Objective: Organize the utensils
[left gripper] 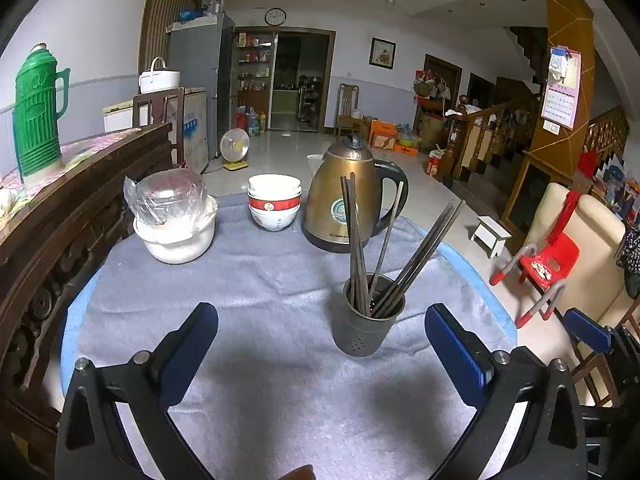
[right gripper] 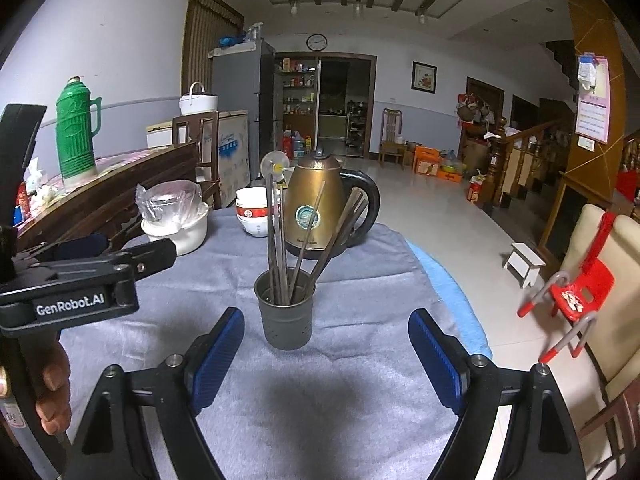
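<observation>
- Left hand-held gripper: jaws spread wide, empty, touching nothing; hovers over the grey cloth on the worktop, aimed at the cloth just left of the holder. In the right wrist view its black body sits at the left edge, a hand wrapped round its grip.
- White pot with a plastic-wrapped lid stands at the far left of the cloth; stacked bowls right of it, then a bronze kettle, handle to the right.
- Utensil holder: dark grey perforated metal cup, upright, mid cloth, nearer than the kettle and apart from it.
- Chopsticks: dark, long axis roughly vertical, lower ends in the holder, upper ends fanning out. Left bunch near upright; one tilts right; right bunch leans further right across the kettle.
- Right hand-held gripper: jaws wide apart, empty; holder lies ahead, between the blue pads but beyond them, no contact. In the left wrist view one blue finger shows at the right edge, off the cloth.
</observation>
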`<state>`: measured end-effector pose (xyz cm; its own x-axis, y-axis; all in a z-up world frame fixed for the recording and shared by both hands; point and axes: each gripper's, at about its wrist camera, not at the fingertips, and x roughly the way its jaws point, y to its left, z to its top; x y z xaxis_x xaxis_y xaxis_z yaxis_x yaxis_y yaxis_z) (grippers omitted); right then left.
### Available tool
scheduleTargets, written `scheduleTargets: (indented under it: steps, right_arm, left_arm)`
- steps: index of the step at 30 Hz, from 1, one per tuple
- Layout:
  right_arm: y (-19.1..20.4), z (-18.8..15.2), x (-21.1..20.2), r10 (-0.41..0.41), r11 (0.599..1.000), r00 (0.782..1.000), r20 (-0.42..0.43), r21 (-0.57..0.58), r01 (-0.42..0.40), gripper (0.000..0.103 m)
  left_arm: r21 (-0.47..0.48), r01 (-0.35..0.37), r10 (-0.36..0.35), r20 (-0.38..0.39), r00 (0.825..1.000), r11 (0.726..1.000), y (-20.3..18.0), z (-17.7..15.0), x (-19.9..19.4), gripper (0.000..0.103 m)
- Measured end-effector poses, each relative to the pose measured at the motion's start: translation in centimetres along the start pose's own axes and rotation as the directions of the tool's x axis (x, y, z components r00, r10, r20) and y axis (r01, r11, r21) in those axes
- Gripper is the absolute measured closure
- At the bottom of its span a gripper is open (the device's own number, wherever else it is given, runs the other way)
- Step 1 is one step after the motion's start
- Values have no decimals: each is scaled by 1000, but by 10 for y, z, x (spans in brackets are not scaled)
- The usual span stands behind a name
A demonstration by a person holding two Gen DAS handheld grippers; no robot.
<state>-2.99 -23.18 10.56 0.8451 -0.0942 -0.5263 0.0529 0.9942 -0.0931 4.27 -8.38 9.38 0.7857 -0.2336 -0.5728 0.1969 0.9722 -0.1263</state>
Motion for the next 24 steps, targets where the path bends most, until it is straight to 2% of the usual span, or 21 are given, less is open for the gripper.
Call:
scheduleTargets:
  steps: [24]
  right_arm:
    - [0, 7, 6, -5, 1000, 1000, -6, 4, 5, 16]
  left_arm:
    - [0, -18, 18, -6, 1000, 1000, 1, 3, 3, 0]
